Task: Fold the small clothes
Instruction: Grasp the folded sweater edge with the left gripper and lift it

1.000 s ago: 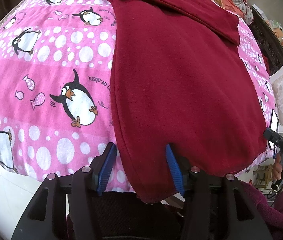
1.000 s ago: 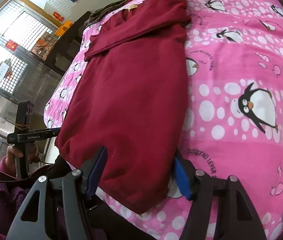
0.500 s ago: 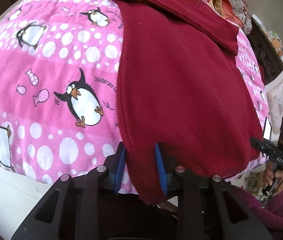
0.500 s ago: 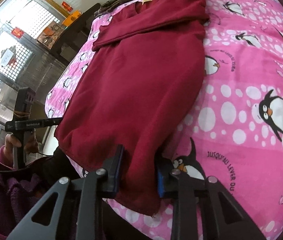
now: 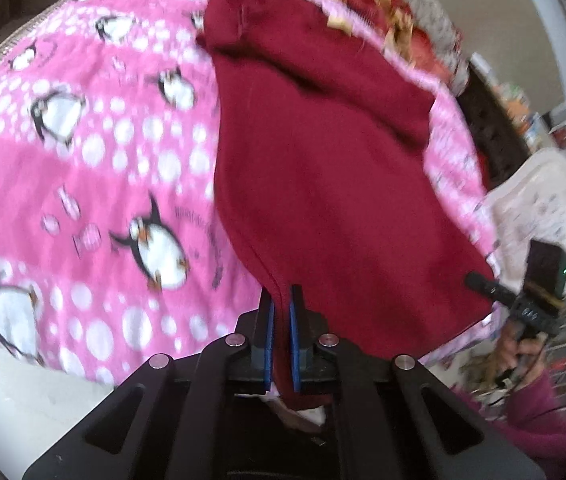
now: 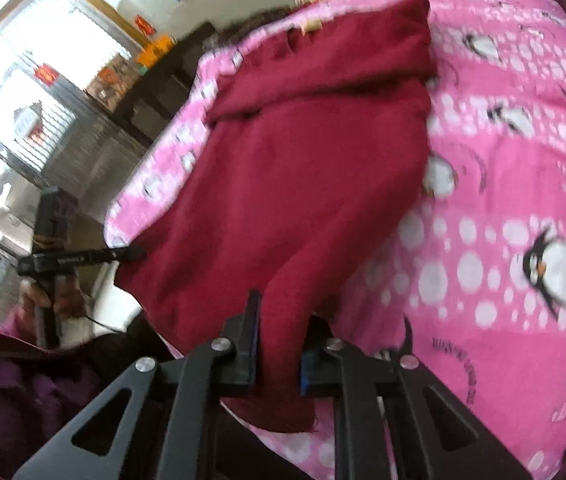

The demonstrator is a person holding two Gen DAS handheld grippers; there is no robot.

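One dark red garment [image 5: 323, 184] lies on one pink penguin-print blanket [image 5: 83, 184], its sleeves folded across the far end and its hem at the blanket's near edge. Two grippers grasp that hem, one at each near corner. The left gripper [image 5: 281, 328] points steeply down, its blue pads [image 5: 269, 344] pressed tight on the cloth, which rises in a ridge from the corner. The right gripper [image 6: 279, 344] also tilts downward; its jaws are closing, with a thicker bunch of hem pinched between them and lifted off the blanket. Each wrist view shows the other gripper held in a hand [image 6: 47, 296] beyond the blanket's side edge, with a purple sleeve [image 5: 543, 408] behind it.
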